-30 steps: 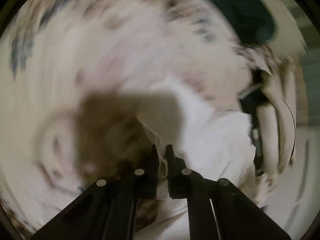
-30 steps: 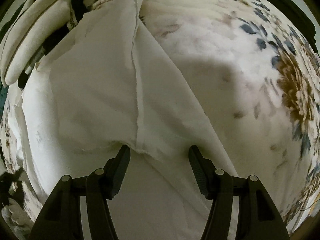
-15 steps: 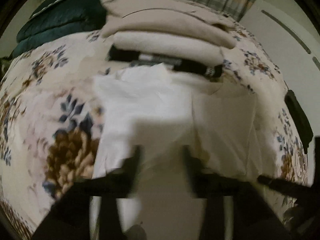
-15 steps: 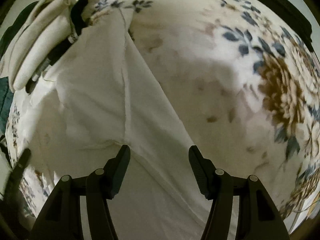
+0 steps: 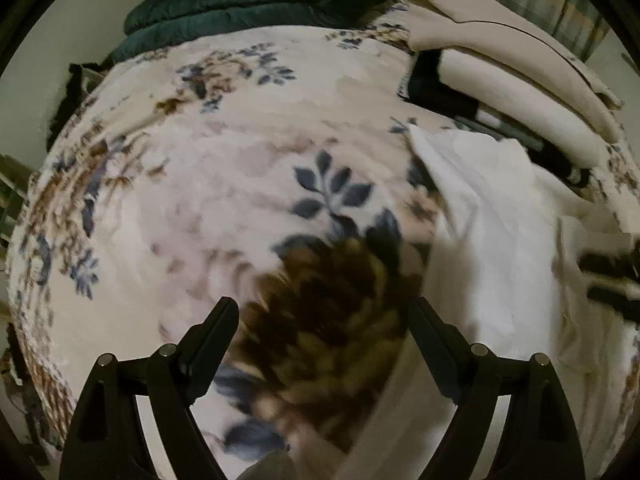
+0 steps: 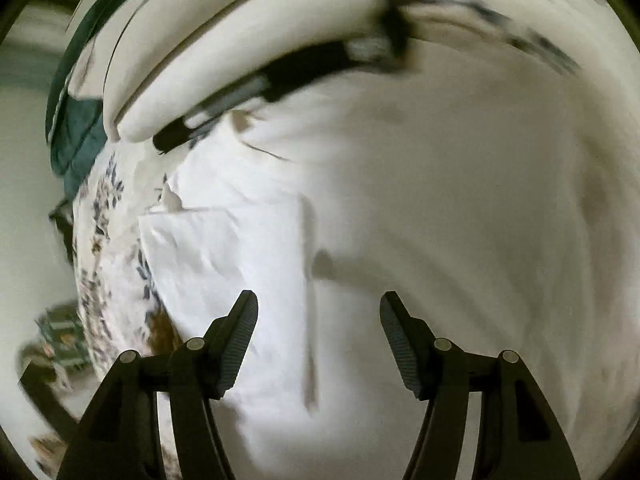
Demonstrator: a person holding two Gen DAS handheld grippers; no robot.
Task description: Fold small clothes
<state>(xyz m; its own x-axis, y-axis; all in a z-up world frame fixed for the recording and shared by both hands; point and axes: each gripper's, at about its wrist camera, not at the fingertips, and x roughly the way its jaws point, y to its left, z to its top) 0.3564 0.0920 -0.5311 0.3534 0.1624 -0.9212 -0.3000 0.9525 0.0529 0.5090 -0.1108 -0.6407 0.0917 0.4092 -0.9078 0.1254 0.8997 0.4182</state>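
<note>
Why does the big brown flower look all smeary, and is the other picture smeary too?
Left wrist view: the brown flower on the floral blanket is smeared by motion, edges bent by the fisheye. Right wrist view: the folded beige stack streaks too, the white garment dim and soft.

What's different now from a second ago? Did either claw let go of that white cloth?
The left gripper let go of the white garment; its jaws are opening over the floral blanket beside it. The right gripper stayed open above the garment. The folded pile stayed put.

No readable text, labels, brands or numbers in either wrist view.
</note>
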